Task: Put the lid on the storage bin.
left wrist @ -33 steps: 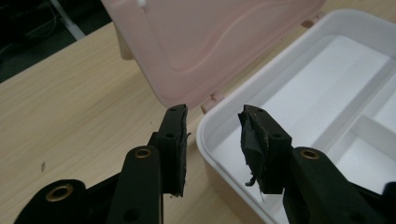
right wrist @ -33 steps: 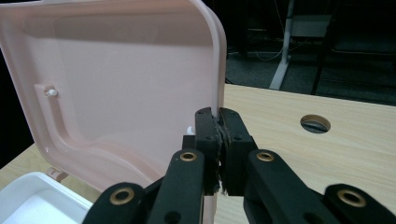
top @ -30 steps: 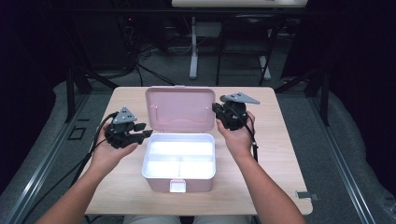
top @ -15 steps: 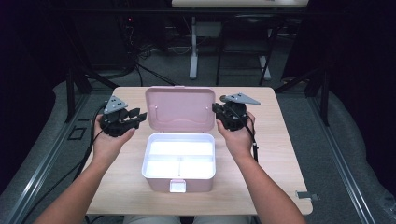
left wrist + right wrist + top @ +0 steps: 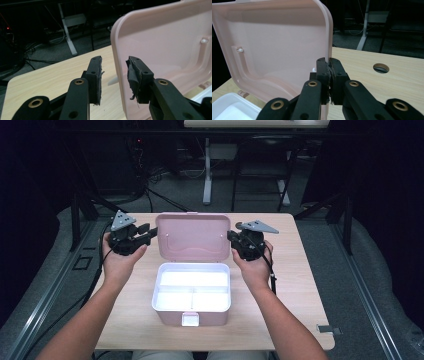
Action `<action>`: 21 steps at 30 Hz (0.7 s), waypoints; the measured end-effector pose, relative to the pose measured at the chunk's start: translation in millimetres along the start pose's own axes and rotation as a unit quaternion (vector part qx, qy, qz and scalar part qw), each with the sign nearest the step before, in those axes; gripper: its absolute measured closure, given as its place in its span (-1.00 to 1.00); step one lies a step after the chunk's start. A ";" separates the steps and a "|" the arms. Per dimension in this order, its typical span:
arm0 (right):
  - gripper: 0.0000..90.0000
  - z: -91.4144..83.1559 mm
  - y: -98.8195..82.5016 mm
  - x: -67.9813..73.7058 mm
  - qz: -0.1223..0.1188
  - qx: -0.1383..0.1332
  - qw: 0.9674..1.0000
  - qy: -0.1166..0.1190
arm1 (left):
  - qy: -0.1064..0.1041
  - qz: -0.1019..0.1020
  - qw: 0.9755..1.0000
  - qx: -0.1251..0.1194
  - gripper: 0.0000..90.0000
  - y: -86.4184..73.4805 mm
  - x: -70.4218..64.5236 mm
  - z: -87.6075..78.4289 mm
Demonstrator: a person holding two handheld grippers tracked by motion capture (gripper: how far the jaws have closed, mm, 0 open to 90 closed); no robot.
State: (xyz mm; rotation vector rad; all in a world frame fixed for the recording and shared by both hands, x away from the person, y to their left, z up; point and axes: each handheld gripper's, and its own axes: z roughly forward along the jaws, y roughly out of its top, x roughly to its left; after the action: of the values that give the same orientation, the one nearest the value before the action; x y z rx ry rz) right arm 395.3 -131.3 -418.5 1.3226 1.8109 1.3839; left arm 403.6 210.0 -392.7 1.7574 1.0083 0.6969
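Note:
A pink box stands open on the table, its lid (image 5: pixel 194 236) raised upright behind the white tray (image 5: pixel 192 292) with dividers. My right gripper (image 5: pixel 235 239) is shut on the lid's right edge (image 5: pixel 327 45), jaws pinching the rim. At the lid's left edge (image 5: pixel 118 65), my left gripper (image 5: pixel 148 231) is open, one jaw on each side of the rim without touching it. The lid's inner face (image 5: pixel 274 45) shows a small white peg (image 5: pixel 240 50).
The wooden table (image 5: pixel 300 285) has a round cable hole (image 5: pixel 381 68) to the right of the lid. Dark floor, cables and desk legs (image 5: pixel 207 175) lie beyond the far edge. A small grey tag (image 5: pixel 329 329) sits near the front right corner.
My left gripper has moved up and toward the far side, from beside the tray to the lid's left edge. The right gripper has stayed shut on the lid.

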 end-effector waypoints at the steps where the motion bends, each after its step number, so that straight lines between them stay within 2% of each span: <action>1: 0.94 -0.1 -0.2 0.1 0.000 -0.001 1.000 0.000 | 0.000 -0.004 1.000 -0.005 0.42 0.8 -0.2 0.9; 4: 0.94 -0.4 -0.6 0.4 0.000 -0.003 1.000 0.000 | 0.010 -0.009 1.000 -0.005 0.43 2.8 0.6 5.2; 8: 0.94 -1.1 -1.4 0.6 -0.002 -0.005 1.000 0.000 | 0.006 -0.015 1.000 -0.006 0.43 5.5 0.9 11.8; 9: 0.94 -1.3 -1.5 0.6 -0.002 -0.005 1.000 0.000 | 0.011 -0.013 1.000 -0.005 0.45 5.9 0.2 13.6; 14: 0.94 -1.4 -2.3 0.9 -0.002 -0.009 1.000 0.000 | 0.011 -0.016 1.000 -0.007 0.70 7.0 -2.1 18.5; 16: 0.94 -1.4 -2.5 1.0 -0.003 -0.010 1.000 0.001 | 0.017 -0.006 1.000 -0.008 0.81 7.3 -5.6 18.0; 21: 0.85 -1.2 -1.2 0.1 -0.001 -0.016 1.000 0.004 | 0.015 -0.003 1.000 -0.010 0.83 7.2 -6.4 15.7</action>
State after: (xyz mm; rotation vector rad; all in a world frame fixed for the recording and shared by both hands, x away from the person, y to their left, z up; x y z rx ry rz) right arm 393.8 -131.7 -419.1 1.2999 1.7882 1.4125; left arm 415.4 195.8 -392.0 1.7302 1.0219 0.7288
